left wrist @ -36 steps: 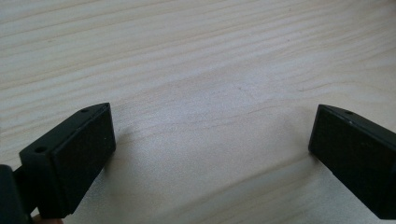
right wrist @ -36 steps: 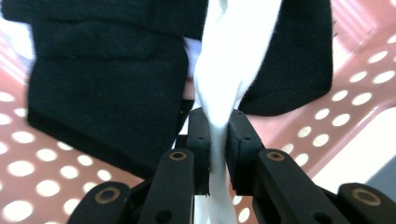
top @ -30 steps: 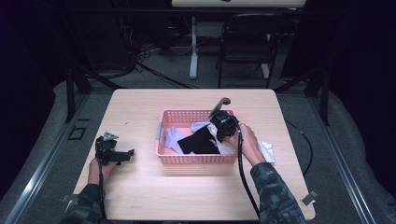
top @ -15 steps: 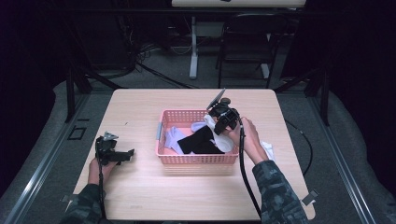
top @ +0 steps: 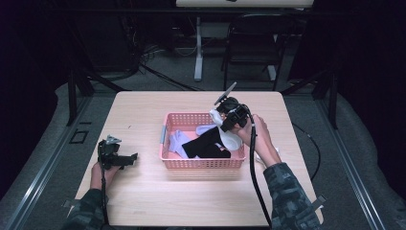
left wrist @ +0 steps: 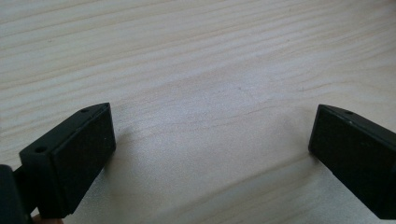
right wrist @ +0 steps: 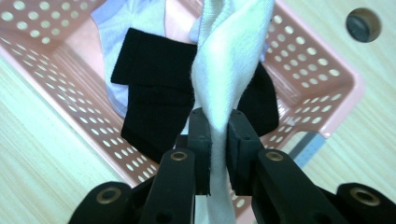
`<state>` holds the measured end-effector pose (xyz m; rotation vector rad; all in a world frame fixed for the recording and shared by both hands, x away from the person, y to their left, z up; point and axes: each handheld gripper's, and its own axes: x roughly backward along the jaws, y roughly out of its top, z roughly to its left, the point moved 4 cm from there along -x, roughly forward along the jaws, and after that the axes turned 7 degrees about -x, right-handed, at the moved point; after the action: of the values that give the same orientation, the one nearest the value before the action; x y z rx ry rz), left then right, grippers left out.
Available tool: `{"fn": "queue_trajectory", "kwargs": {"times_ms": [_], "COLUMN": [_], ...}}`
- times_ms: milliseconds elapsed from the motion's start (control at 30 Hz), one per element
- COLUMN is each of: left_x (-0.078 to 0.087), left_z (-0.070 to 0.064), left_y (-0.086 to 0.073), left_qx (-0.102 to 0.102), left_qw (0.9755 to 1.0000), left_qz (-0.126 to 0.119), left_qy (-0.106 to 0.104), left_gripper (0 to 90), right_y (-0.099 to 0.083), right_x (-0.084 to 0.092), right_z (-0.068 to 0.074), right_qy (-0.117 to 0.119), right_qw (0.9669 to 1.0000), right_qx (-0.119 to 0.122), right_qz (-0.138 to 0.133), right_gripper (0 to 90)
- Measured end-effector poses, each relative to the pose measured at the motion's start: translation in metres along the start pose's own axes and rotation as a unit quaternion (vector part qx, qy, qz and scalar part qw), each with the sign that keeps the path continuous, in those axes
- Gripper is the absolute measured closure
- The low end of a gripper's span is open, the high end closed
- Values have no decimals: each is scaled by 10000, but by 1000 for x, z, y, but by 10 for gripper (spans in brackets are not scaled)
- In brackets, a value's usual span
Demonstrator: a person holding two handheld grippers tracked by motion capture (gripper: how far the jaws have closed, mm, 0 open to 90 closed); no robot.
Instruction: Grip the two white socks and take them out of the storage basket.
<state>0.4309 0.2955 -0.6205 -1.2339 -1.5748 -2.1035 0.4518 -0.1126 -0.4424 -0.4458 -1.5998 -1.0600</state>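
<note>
Pale wood-grain table (top: 201, 201) sits in a dark room and carries a pink perforated plastic basket (top: 203, 163) near its middle. Inside lie a black sock (right wrist: 159, 88) and pale lavender cloth (right wrist: 130, 18). Over the basket's right side, the right gripper (right wrist: 217, 121) pinches a soft white sock (right wrist: 229, 60), lifted and hanging. At the table's left, the left gripper (left wrist: 210, 140) hovers low, jaws wide apart, holding nothing.
</note>
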Motion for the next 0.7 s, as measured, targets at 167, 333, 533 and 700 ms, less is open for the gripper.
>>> {"fn": "queue_trajectory", "kwargs": {"times_ms": [167,333,533,700], "left_x": [0,0,0,0], "left_z": [0,0,0,0], "left_y": [0,0,0,0], "left_qx": [1,1,0,1], "left_qw": [10000,10000,10000,10000], "left_qz": [-1,-2,0,-1], "left_qy": [0,0,0,-1], "left_gripper": [3,3,3,3], "right_y": [-2,-6,-12,-20], "right_x": [15,27,38,46], "right_z": [-4,-9,-17,-27], "right_qy": [-37,-59,-114,-155], "right_qw": [9999,9997,9993,9988], "right_qx": [-20,-76,-158,-269], "right_qz": [-142,-218,-324,-389], "right_gripper": [816,816,816,816]}}
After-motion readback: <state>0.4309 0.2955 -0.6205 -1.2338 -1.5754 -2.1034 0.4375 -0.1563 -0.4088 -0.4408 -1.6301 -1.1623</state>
